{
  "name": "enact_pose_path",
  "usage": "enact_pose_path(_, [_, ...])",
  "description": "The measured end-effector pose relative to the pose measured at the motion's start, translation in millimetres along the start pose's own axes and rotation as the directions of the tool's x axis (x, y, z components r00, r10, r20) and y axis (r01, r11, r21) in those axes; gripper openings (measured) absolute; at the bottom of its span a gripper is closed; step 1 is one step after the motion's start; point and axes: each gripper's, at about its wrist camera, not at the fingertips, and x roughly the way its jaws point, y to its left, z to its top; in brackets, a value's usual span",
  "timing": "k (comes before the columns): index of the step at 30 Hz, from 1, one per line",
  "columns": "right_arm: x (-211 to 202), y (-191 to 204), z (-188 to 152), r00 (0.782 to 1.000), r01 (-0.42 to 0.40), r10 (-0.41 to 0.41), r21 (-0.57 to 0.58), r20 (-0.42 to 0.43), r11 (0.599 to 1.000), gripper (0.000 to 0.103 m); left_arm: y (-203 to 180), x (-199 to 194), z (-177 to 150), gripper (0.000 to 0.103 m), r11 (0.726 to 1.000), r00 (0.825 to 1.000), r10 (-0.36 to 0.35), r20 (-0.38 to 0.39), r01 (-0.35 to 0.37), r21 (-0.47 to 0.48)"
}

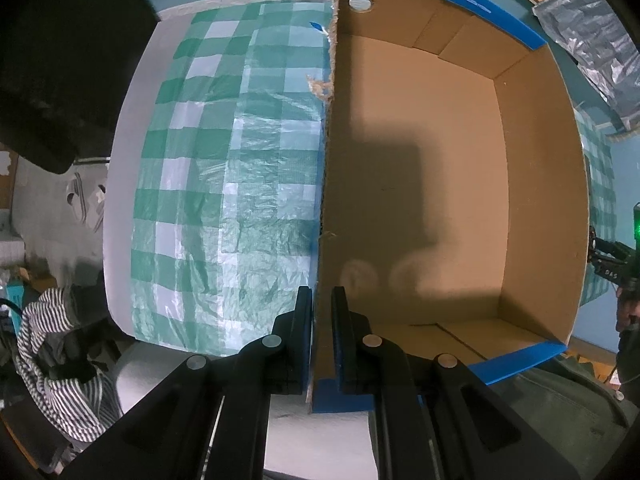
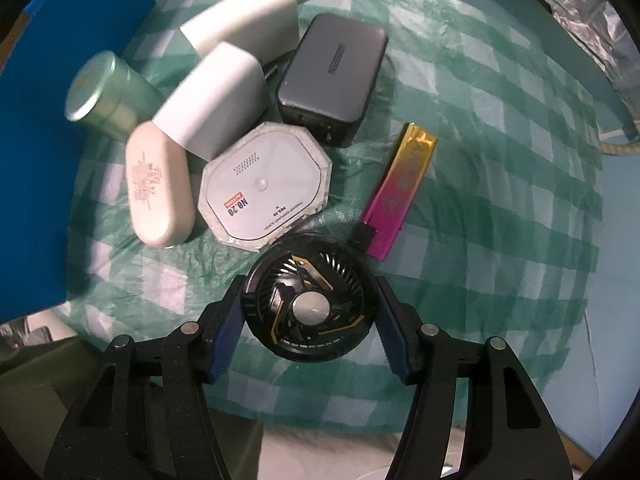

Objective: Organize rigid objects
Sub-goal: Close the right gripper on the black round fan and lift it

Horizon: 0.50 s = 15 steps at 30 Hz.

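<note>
Left tongs [image 1: 321,308] clamp box wall [image 1: 325,184]; our right tongs [image 2: 310,312], half-open, straddle fan [image 2: 306,306], ungripped: off-centre pinch could squirt it out.

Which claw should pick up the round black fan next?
Right. The right claw already straddles the fan, pads close beside it. The left claw is busy, clamped on the cardboard box wall.
</note>
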Motion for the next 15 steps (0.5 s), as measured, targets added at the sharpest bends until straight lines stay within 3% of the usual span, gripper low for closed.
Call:
enact_pose_path(8, [-33.0, 2.4, 6.8, 1.0, -0.005, 0.006, -0.018, 0.03, 1.0, 0.061, 4.3, 6.6, -6.8, 0.009, 1.0, 1.0, -0.017, -0.017, 0.016, -0.016])
enact_pose_path(15, [-73.1, 17.1, 34.3, 0.997, -0.025, 0.03, -0.071, 0.076, 0.997, 0.061, 3.9, 6.9, -7.5, 0.009, 1.0, 1.0, -0.011, -0.017, 0.011, -0.01])
